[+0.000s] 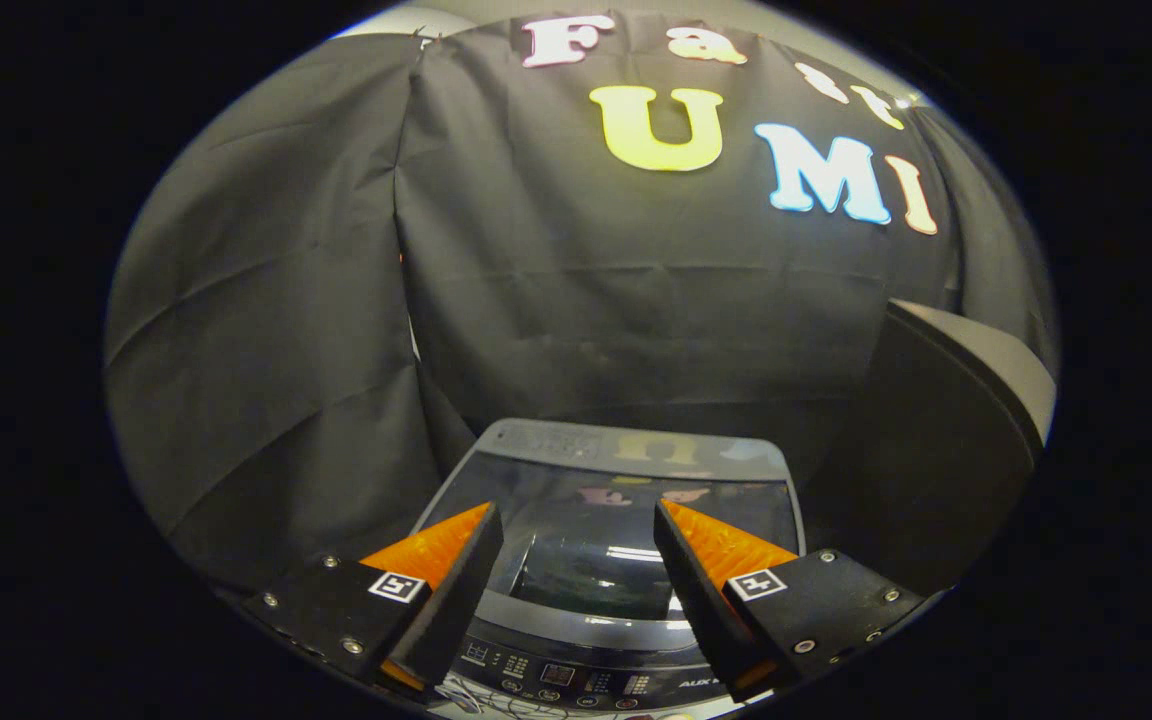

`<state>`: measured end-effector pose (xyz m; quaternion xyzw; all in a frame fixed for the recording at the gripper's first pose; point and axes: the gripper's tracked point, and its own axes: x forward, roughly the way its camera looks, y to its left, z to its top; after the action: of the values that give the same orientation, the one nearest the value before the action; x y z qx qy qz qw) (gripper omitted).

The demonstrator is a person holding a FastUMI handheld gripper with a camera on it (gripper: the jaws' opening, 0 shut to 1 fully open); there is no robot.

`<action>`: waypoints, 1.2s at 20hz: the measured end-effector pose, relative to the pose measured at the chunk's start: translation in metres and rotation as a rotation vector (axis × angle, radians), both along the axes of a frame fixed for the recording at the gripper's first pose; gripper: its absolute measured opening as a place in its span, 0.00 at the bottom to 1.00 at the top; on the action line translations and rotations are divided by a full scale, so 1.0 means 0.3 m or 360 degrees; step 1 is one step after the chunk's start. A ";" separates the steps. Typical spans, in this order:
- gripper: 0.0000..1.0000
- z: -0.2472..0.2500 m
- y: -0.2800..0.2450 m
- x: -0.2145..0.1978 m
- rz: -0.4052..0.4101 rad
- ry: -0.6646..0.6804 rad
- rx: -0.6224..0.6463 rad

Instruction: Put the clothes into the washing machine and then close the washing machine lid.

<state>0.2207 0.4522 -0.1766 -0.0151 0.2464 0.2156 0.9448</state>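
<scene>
the gripper (pixel 576 520) hangs spread wide, fingers holding nothing, above the washing machine (pixel 608 560). its glass lid (pixel 626 520) lies flat and closed, long axis running away from the fingers, control panel (pixel 576 680) at the near edge, booth wall beyond.

"AUX" — partly cut off — on the washing machine's control panel (pixel 576 685).

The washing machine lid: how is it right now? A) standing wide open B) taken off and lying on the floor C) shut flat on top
C: the washing machine lid lies flat over the top of the washing machine, its glass mirroring the booth, while the gripper hovers above it with its fingers spread apart and nothing between them.
</scene>
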 end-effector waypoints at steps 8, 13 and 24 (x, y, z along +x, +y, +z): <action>0.94 0.438 -0.352 -0.055 -0.0103 -0.0434 0.0090; 0.94 0.545 -0.646 -0.106 -0.0192 -0.0539 0.0111; 0.94 0.567 -1.138 -0.317 -0.0339 -0.0571 0.0080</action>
<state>0.1256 0.1108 -0.0063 -0.0034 0.0688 0.1146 0.9910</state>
